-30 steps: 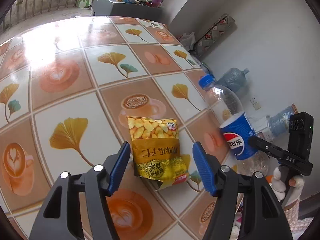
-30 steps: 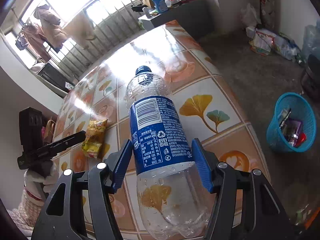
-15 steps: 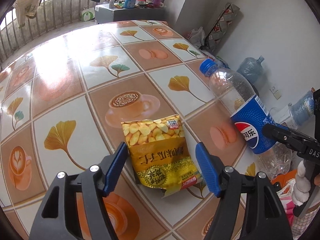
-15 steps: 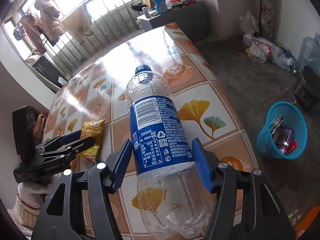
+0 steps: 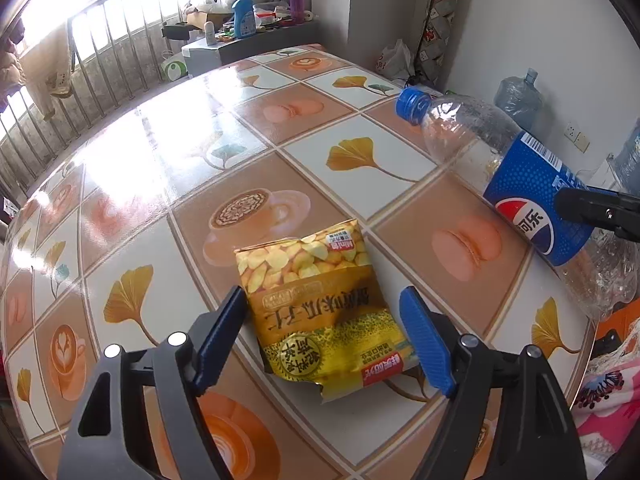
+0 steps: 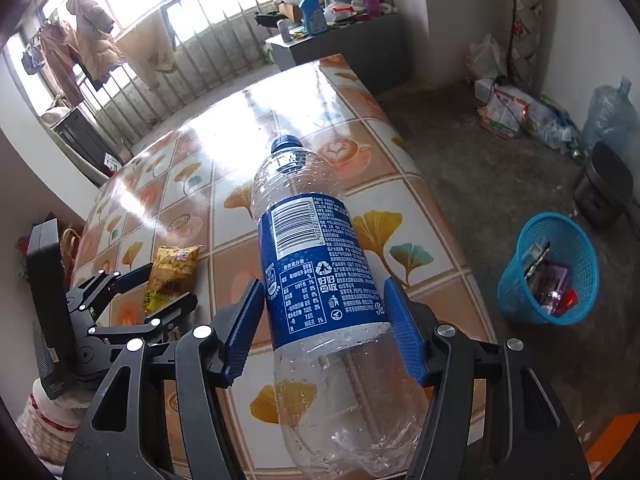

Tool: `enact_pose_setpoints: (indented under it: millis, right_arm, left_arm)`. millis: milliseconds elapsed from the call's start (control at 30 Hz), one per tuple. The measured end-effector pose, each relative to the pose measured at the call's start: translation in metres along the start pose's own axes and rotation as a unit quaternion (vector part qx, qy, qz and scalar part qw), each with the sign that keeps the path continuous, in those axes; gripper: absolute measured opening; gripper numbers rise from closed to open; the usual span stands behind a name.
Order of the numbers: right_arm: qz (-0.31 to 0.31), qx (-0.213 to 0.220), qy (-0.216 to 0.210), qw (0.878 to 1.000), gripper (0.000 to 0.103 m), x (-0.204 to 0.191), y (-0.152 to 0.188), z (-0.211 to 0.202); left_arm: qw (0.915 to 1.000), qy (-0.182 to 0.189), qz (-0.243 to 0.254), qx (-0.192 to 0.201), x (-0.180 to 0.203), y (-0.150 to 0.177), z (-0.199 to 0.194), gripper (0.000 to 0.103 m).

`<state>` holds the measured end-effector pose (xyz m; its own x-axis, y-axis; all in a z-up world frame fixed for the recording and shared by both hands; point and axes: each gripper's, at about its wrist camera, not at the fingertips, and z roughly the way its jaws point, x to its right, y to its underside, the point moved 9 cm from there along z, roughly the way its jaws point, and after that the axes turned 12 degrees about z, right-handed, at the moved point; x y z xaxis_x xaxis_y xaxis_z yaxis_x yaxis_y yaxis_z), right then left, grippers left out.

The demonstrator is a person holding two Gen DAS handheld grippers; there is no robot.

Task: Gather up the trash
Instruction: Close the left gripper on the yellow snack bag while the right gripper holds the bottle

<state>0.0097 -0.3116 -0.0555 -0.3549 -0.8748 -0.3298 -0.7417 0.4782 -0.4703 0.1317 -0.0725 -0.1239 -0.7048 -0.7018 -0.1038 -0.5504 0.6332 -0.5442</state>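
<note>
A yellow snack packet (image 5: 320, 308) lies flat on the tiled table (image 5: 160, 168). My left gripper (image 5: 326, 340) is open, its blue fingers on either side of the packet's near half, just above the table. It also shows in the right wrist view (image 6: 160, 292) around the packet (image 6: 172, 272). My right gripper (image 6: 326, 328) is shut on an empty Pepsi bottle (image 6: 316, 264) with a blue cap and label, held above the table's right edge. The bottle also shows in the left wrist view (image 5: 520, 184).
A blue mesh waste basket (image 6: 548, 268) with trash in it stands on the floor right of the table. A dark pot (image 6: 604, 188) and bags of clutter (image 6: 520, 112) lie beyond it. A grey cabinet (image 6: 344, 44) with bottles stands past the table's far end.
My left gripper has moved forward so its open fingers now straddle the snack packet. My right gripper has lifted the bottle a little and kept its hold.
</note>
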Motion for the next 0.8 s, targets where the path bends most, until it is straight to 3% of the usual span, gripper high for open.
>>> enact_pose_setpoints:
  millis: [400,800]
  right_arm:
    - [-0.008,-0.009,0.013,1.000,0.067,-0.004,0.002,0.007]
    - [-0.023,-0.027,0.014,0.999,0.069,-0.015,0.006,0.020]
  left_arm:
    - [0.9998,0.002,0.018,0.010,0.010,-0.004,0.000,0.064]
    - [0.9997,0.007,0.018,0.018,0.012,-0.004,-0.002,0.058]
